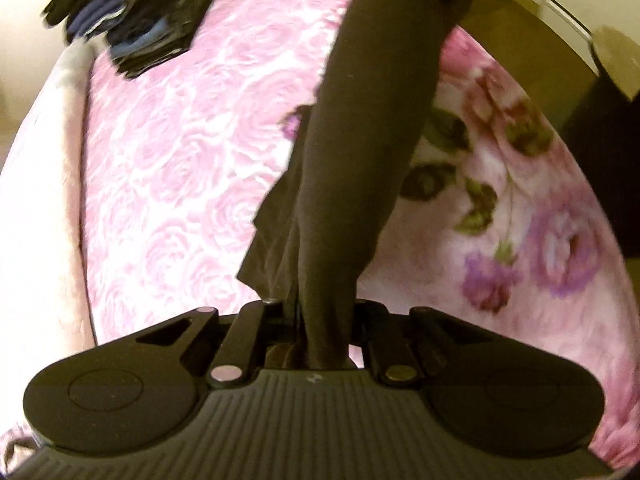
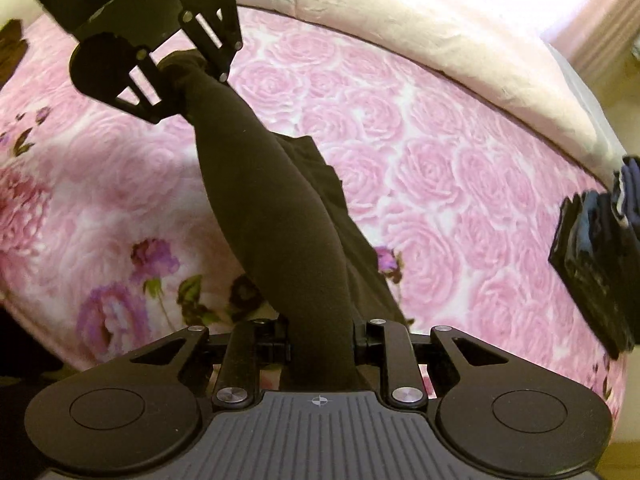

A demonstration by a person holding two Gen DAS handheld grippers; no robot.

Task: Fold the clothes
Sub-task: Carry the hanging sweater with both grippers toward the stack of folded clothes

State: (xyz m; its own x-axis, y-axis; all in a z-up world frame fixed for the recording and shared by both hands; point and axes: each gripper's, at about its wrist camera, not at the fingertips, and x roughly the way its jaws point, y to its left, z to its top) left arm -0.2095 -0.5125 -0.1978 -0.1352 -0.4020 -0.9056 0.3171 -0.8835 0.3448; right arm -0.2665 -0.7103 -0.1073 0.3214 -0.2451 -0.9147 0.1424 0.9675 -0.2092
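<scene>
The left gripper (image 1: 320, 320) and right gripper (image 2: 322, 344) each clamp one end of a dark garment (image 2: 276, 200), stretched taut between them above the rose-patterned bedspread (image 2: 440, 184).

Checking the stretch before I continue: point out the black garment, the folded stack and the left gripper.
black garment (image 2: 276, 240): right wrist view, taut middle.
folded stack (image 1: 152, 20): left wrist view, top.
left gripper (image 2: 180, 76): right wrist view, fingertips.
</scene>
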